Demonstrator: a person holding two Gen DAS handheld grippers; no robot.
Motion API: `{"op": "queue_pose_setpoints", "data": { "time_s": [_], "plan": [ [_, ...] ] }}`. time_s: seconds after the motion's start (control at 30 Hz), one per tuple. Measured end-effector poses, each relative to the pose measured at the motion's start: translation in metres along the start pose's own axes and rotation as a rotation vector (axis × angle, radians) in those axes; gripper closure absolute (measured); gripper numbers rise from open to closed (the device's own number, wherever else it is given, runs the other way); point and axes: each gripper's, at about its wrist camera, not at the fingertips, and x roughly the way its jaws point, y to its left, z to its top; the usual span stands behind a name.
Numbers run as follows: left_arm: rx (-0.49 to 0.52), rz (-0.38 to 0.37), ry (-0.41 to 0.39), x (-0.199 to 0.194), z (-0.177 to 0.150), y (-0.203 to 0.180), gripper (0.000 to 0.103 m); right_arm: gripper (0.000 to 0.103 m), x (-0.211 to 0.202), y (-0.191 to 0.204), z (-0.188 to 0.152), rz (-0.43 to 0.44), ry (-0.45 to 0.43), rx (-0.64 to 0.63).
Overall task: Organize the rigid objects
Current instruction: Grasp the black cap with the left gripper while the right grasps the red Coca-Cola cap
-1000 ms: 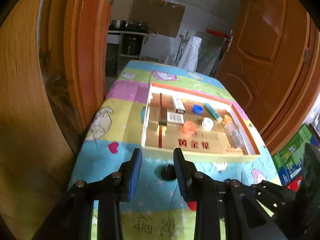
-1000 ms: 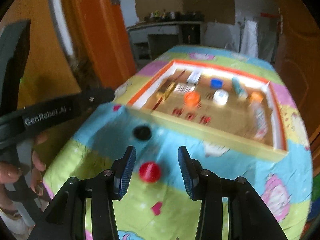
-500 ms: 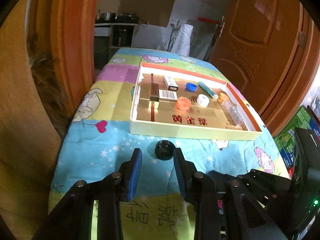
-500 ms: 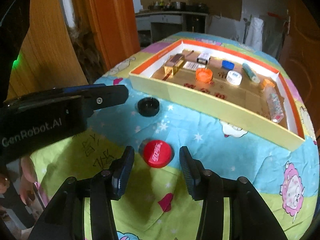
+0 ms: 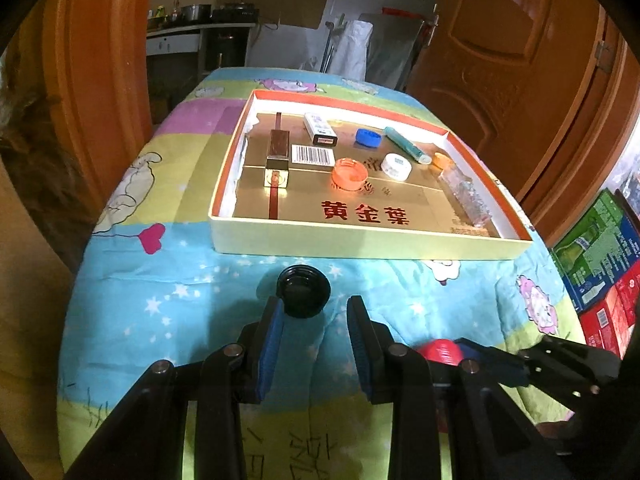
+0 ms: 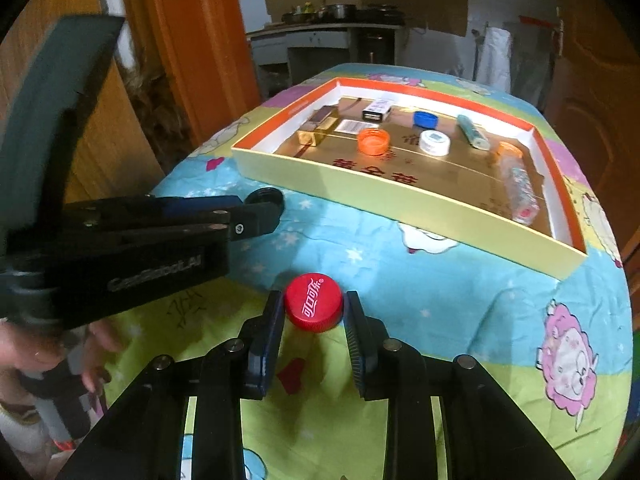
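Observation:
A black bottle cap (image 5: 303,290) lies on the patterned cloth just in front of the tray's near wall. My left gripper (image 5: 315,312) is open, its fingertips at the cap's near edge. A red cola cap (image 6: 314,307) lies on the cloth between the fingers of my open right gripper (image 6: 313,309), close to both pads. The red cap also shows in the left wrist view (image 5: 440,352). The shallow cardboard tray (image 5: 360,238) holds caps, small boxes and a clear bottle.
In the tray lie an orange cap (image 5: 349,173), a white cap (image 5: 396,166), a blue cap (image 5: 368,137), a gold box (image 5: 277,158) and a clear bottle (image 5: 466,196). Wooden doors flank the table. Colourful cartons (image 5: 600,256) stand at the right.
Both grippers have moved forward and down. The left now reaches the black cap. The red cap now sits between the right gripper's fingers.

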Motion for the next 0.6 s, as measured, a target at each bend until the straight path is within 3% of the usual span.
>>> {"op": "queue_pose_setpoints", "data": {
  "time_s": [0.43, 0.6],
  "plan": [
    [0.011, 0.023, -0.002, 0.013, 0.009, 0.000, 0.070, 0.072, -0.003, -0.014, -0.001, 0.021, -0.019, 0.037],
    [0.037, 0.045, -0.006, 0.017, 0.012, -0.004, 0.064, 0.072, -0.001, -0.019, 0.000, 0.037, -0.021, 0.055]
  ]
}}
